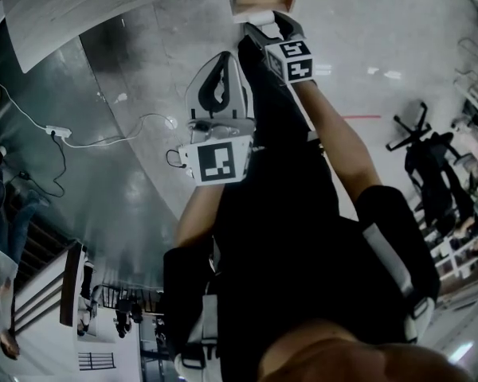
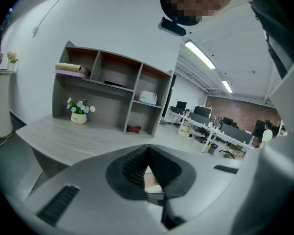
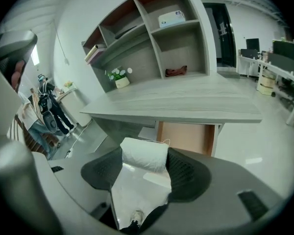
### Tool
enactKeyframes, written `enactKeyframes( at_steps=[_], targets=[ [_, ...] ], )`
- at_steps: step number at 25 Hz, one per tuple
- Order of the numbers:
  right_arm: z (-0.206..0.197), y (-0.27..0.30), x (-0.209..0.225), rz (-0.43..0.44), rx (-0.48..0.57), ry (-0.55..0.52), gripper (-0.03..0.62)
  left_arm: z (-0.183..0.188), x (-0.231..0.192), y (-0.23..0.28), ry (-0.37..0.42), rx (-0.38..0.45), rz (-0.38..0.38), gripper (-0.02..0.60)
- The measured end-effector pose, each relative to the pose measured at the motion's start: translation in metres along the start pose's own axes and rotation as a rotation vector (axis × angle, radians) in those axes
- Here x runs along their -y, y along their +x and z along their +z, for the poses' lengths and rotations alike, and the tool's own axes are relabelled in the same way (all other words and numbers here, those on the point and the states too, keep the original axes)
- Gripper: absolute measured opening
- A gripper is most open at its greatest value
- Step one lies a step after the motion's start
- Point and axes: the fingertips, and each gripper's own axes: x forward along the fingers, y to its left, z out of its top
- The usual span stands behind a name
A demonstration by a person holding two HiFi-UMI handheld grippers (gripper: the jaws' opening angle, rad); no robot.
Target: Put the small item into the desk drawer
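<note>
A person stands at an office counter [image 3: 196, 99] with a hand-held gripper in each hand, seen from a head camera looking steeply down. The right hand-held gripper [image 1: 272, 24] reaches forward, its jaws closed on a small white roll [image 3: 143, 154], apparently cloth or paper, held crosswise at the tips. Just beyond the roll is the drawer [image 3: 187, 137], pulled open under the counter's edge, its brown wooden inside showing nothing in it. The left hand-held gripper [image 2: 148, 155] hangs back nearer the body with its jaws brought together and nothing between them. The step in hand appears to be the carry: the roll is near the drawer but not yet inside. The next move likely calls for bringing the roll over the opening, lowering it below the drawer's front and parting the jaws. The counter is pale grey woodgrain and carries an open shelf unit [image 3: 157, 43] with a small pot of white flowers [image 3: 120, 81]. The floor [image 1: 143, 181] is glossy grey, with a power strip [image 1: 58, 131] and a trailing cable. Further desks and an office chair [image 1: 430, 157] stand beyond.
</note>
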Motion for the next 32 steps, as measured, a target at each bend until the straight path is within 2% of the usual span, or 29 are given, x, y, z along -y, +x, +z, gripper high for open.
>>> enactKeyframes(
  at_steps=[22, 32],
  targets=[
    [-0.079, 0.095, 0.041, -0.054, -0.189, 0.049, 0.275, -0.038, -0.012, 0.016, -0.046, -0.063, 0.01, -0.008],
    [-0.091, 0.114, 0.046, -0.075, -0.229, 0.061, 0.275, -0.046, -0.017, 0.021, -0.055, -0.076, 0.014, -0.008]
  ],
)
